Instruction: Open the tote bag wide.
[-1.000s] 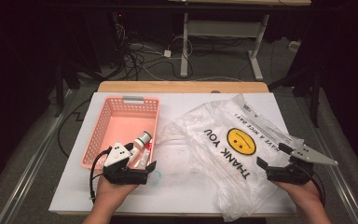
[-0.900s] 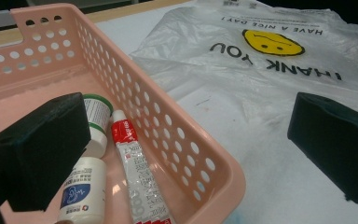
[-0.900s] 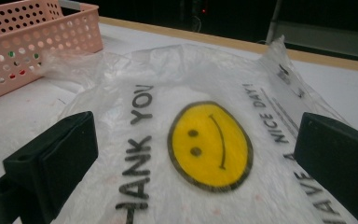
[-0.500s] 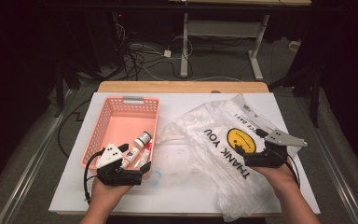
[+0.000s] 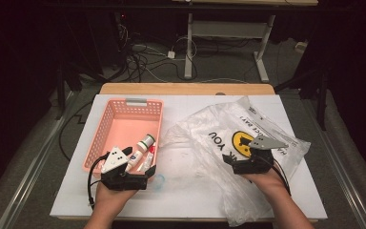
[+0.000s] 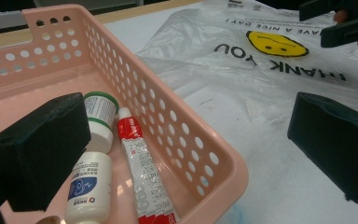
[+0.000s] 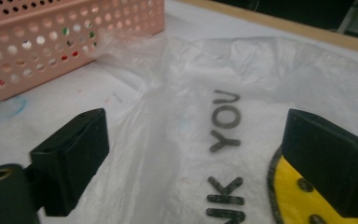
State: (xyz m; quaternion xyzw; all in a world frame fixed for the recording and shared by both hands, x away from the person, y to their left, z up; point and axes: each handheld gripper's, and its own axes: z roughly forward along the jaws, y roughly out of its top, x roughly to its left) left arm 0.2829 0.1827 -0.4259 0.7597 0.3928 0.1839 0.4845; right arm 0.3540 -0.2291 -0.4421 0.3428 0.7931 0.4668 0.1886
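The right gripper (image 5: 234, 161) hovers over the one plastic bag (image 5: 219, 138), which lies crumpled on the right half of the desk (image 5: 186, 200). Its jaws stand wide, have just been closing a little, and hold nothing; the bag's print lies under them. The left gripper (image 5: 140, 168) sits at the near right corner of the one pink basket (image 5: 109, 121), jaws wide apart, one over the basket and one outside its wall. In the basket lie two white bottles (image 6: 89, 189) and one red-and-white tube (image 6: 142, 170), side by side.
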